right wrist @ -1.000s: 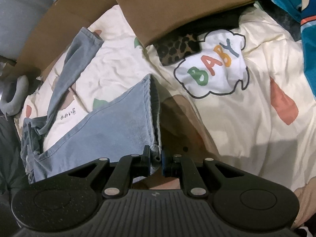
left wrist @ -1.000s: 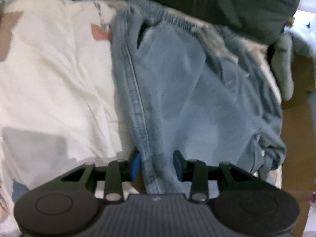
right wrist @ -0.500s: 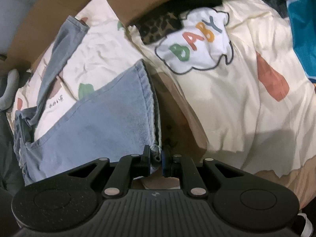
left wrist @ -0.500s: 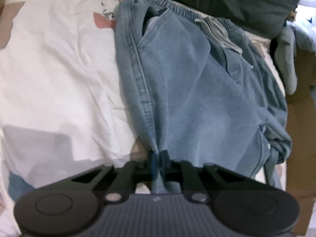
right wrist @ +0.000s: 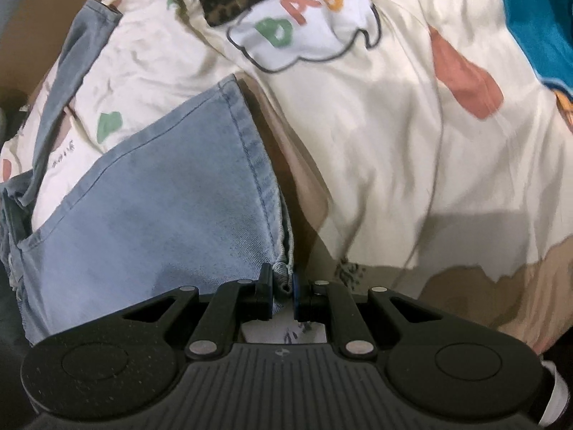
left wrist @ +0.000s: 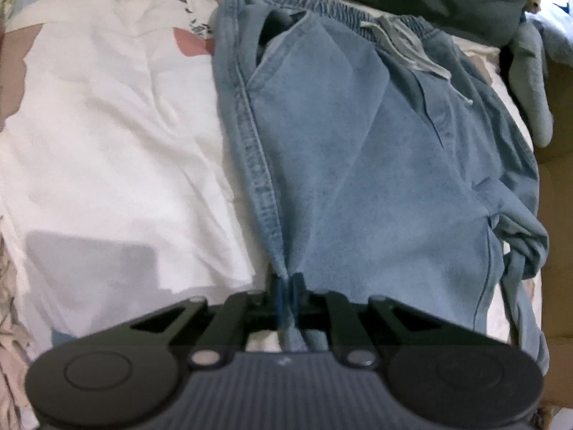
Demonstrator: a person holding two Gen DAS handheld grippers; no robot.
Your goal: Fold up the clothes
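We see the left gripper, its jaws having just closed, pinching the side seam of the light-blue denim trousers; the right gripper is clamped on a hem corner of a trouser leg. The trousers lie on a cream printed bedsheet, with the elastic waistband at the far end from the left gripper and the legs running lengthwise toward the right one. A cloud patch reads "BABY".

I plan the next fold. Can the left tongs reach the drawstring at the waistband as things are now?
Probably not right away. The left tongs have just closed on the side seam of the jeans, so they are occupied. The drawstring itself lies uncovered on top.
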